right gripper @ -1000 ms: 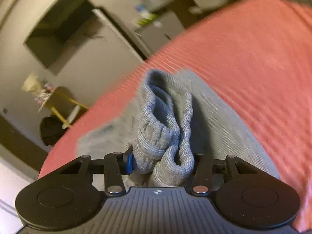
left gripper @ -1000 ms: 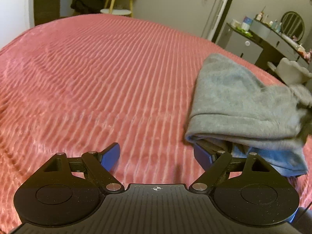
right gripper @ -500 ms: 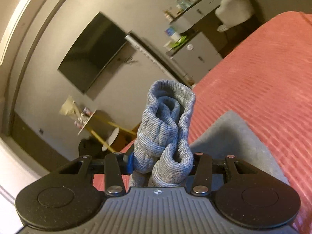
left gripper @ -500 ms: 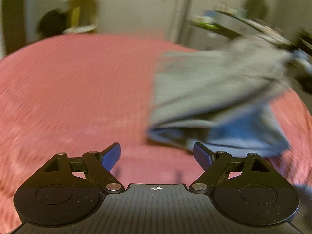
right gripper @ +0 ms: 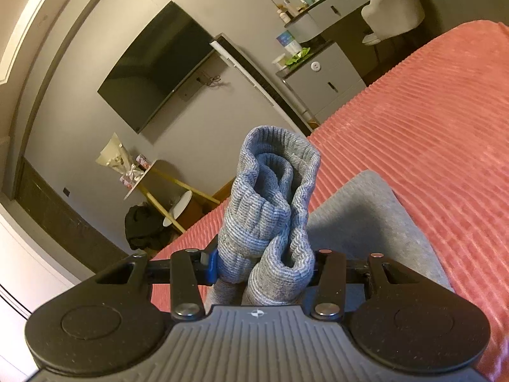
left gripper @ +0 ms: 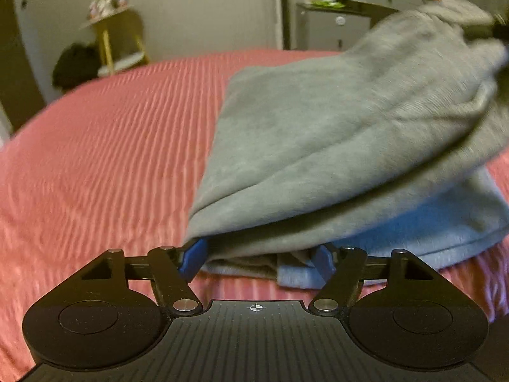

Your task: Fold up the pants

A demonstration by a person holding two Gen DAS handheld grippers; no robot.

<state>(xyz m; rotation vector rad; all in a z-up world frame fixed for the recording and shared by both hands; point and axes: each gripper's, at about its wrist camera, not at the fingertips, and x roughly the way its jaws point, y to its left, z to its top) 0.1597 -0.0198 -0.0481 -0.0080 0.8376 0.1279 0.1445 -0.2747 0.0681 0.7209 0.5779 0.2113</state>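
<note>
Grey sweatpants (left gripper: 334,146) lie folded on a pink ribbed bedspread (left gripper: 105,146), their right end lifted up. My left gripper (left gripper: 259,259) is open, its blue pads on either side of the near folded corner, low over the bed. My right gripper (right gripper: 264,264) is shut on the bunched ribbed cuffs (right gripper: 273,197) of the pants and holds them raised above the bed; the rest of the grey cloth (right gripper: 372,222) hangs down to the bedspread (right gripper: 445,133).
Beyond the bed are a yellow-legged side table (right gripper: 149,178), a dark bag on the floor (right gripper: 143,226), a wall TV (right gripper: 152,63), a grey cabinet (right gripper: 324,79) and a vanity desk with a white chair (right gripper: 394,9).
My right gripper has lifted the cuffs up off the bed. My left gripper has moved forward to the folded corner of the pants, still open.
</note>
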